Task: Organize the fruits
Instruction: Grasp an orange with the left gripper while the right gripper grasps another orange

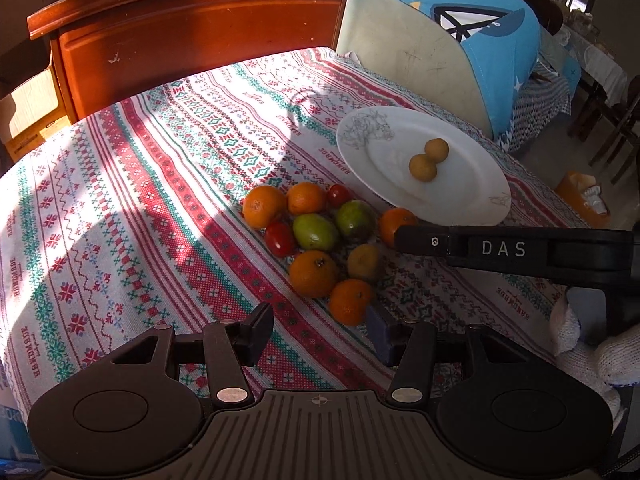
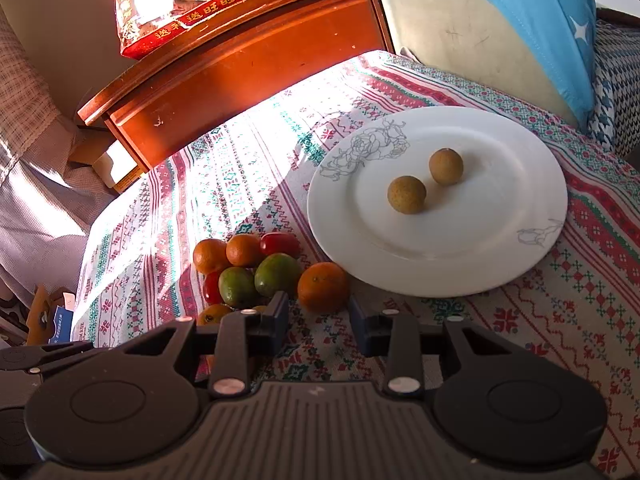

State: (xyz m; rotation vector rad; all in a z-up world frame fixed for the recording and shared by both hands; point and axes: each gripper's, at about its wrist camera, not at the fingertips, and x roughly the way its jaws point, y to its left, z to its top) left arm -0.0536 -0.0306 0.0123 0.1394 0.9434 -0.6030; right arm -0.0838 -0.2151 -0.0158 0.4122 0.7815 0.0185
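Two small brown round fruits, perhaps longans (image 2: 406, 194), already sit touching each other on the white plate (image 2: 520, 248). The rest waits in a loose cluster on the patterned tablecloth (image 1: 120, 208) of the table, just beside the plate: several mandarins (image 1: 313, 273), two green fruits (image 1: 316, 231), a few cherry tomatoes (image 1: 280, 239) and one more brownish fruit (image 1: 363, 263). Most of the sorting looks still to do.

The left gripper (image 1: 320, 330) is partly open and empty, near the closest mandarin (image 1: 351, 301). The right gripper (image 2: 319, 322) is also partly open, holding nothing, its fingers just short of a mandarin (image 2: 323, 287) beside the plate.
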